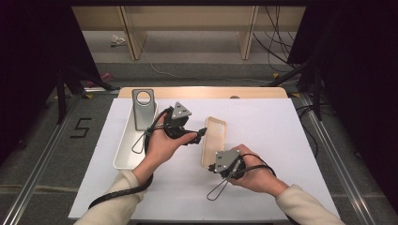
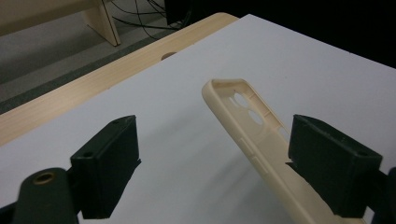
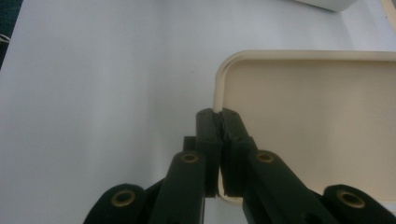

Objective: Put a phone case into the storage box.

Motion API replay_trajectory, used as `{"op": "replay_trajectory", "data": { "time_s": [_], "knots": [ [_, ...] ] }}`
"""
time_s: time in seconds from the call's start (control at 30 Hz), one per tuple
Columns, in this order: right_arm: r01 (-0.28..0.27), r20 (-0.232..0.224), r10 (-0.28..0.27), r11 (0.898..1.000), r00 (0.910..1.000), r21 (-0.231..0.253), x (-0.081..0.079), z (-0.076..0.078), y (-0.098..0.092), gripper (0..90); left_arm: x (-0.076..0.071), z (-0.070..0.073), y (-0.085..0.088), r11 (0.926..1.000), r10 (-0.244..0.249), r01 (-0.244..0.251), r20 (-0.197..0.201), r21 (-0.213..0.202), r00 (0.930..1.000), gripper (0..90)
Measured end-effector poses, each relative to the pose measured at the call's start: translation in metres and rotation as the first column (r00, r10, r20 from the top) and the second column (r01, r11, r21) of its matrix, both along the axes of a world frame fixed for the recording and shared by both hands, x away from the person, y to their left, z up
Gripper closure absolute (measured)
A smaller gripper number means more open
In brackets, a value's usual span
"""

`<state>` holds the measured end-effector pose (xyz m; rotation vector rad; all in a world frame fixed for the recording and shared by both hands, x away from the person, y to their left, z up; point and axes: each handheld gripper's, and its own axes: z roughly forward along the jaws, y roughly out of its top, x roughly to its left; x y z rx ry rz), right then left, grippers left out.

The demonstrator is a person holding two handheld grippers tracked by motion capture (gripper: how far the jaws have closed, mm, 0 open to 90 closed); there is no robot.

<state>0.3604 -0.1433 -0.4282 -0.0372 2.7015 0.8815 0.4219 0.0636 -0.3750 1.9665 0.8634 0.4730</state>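
A beige phone case (image 1: 214, 138) lies lengthwise on the white sheet at mid-table, its open side turned up. My right gripper (image 1: 212, 167) is shut on the rim at the case's near end. In the right gripper view the jaws (image 3: 220, 115) pinch the thin side wall of the case (image 3: 317, 121). My left gripper (image 1: 198, 135) hovers just left of the case's middle with its jaws wide apart. In the left gripper view the case (image 2: 243, 121) runs toward the right jaw, tilted up off the sheet, and no pad presses on it.
A white oblong tray (image 1: 123, 154) stands at the left of the sheet, and a grey phone case with a round hole (image 1: 143, 110) leans in its far end. The table's wooden edge (image 1: 202, 92) shows beyond the white sheet (image 1: 263, 122).
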Motion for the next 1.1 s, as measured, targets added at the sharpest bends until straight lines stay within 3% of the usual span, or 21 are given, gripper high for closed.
{"op": "replay_trajectory", "data": {
  "time_s": [0.23,0.57,0.73,1.03,1.1],
  "knots": [
    [0.000,0.013,0.000,1.000,0.9999,0.005,-0.001,0.000,0.002,88.3,0.007,-0.002,-0.009,0.9999,0.013,-0.012,-0.037,0.006,0.9992,19.7],
    [-0.010,0.031,0.009,1.000,0.9995,0.011,0.000,0.000,0.004,88.3,0.017,-0.003,-0.025,0.9997,0.024,-0.024,-0.073,0.009,0.9970,32.9],
    [0.004,0.009,-0.004,1.000,1.0000,0.012,-0.001,0.001,0.004,88.3,0.020,-0.005,-0.030,0.9991,0.038,-0.035,-0.104,0.023,0.9939,37.3],
    [-0.010,0.039,0.009,1.000,0.9992,0.009,-0.001,0.001,0.005,88.3,0.023,-0.007,-0.031,0.9988,0.050,-0.050,-0.142,0.002,0.9887,50.7],
    [-0.012,0.027,0.012,1.000,0.9996,0.005,-0.002,0.001,0.005,88.3,0.023,-0.007,-0.032,0.9988,0.049,-0.050,-0.147,-0.003,0.9880,54.3]
  ]
}}
